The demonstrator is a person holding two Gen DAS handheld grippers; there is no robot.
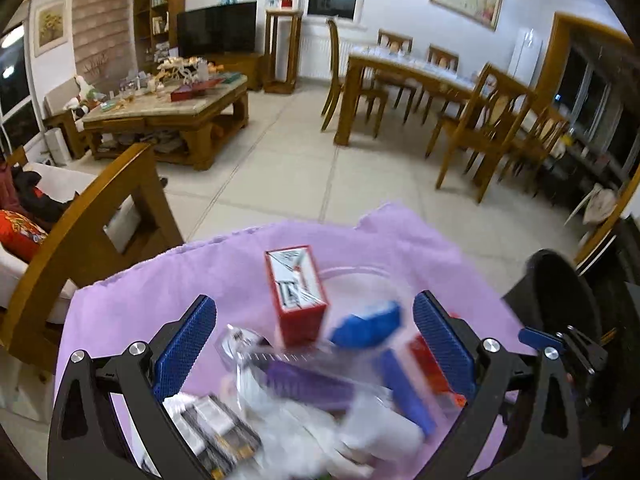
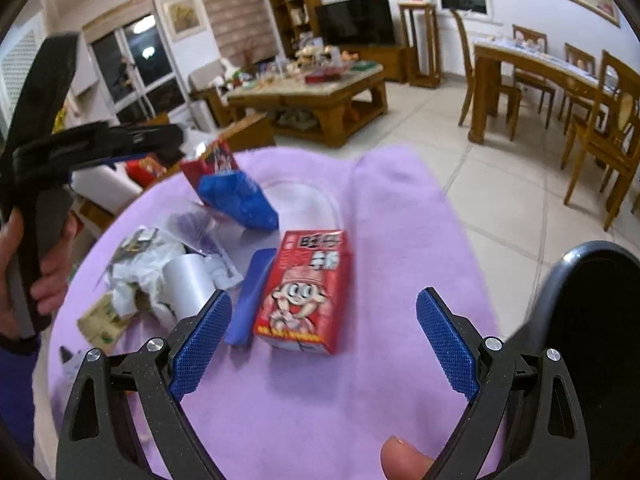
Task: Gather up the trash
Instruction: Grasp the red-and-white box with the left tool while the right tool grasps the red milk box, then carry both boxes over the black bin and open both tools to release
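Household trash lies scattered on a counter (image 2: 328,400) draped in purple cloth. At far left in the right wrist view, the left claw (image 2: 120,140) is held above the heap; its own camera shows its jaws released and spread, empty, over the pile of crumpled wrappers (image 2: 160,280). Right of the pile, farther back, lies a blue packet (image 2: 240,200), and nearer, a blue strip (image 2: 252,292) touching or just beside the red carton (image 2: 306,290). The carton lies flat, printed face up, its long axis running near to far and leaning slightly right at the far end. The right claw (image 2: 324,336) is likewise released and empty, and the carton's near end sits just ahead of its gap, slightly left of centre; this claw appears the nearer of the two. At far right stands a dark bin (image 2: 592,320), beside the counter edge, the probable destination. A straight advance with a small leftward correction would likely bracket the carton across its narrow width.
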